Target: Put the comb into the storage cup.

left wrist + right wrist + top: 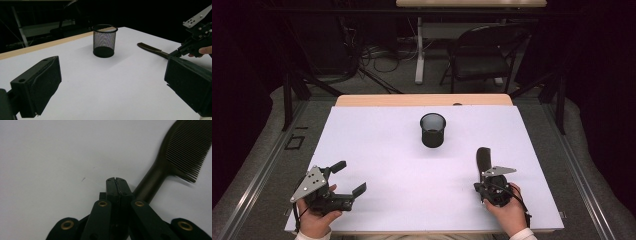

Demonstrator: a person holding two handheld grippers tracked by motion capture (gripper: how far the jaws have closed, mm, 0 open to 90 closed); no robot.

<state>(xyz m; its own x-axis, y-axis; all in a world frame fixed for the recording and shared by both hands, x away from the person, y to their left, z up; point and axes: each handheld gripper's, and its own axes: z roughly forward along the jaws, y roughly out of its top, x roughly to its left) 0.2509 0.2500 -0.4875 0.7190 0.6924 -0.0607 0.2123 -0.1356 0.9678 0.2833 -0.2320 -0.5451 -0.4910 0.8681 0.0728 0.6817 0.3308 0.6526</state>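
1. White covers the tabletop (377, 150), with a strip of bare wood along its far edge; beyond it the room is dark, with a folding chair (482, 55) and loose cables on the floor.
2. A black mesh cup (433, 130) stands upright near the middle of the far half, well apart from both hands.
3. A dark comb (482, 159) lies flat on the right side, its toothed end pointing away from the person.
4. The right gripper (484, 181) sits at the comb's near end. In the right gripper view its fingers (113, 192) are pressed together with no gap, and the comb's handle (152, 182) runs just beside them on their right; whether it is pinched there I cannot tell.
5. The left gripper (349, 177) rests at the near left corner, its fingers (37, 85) spread wide with nothing between them, facing the cup.
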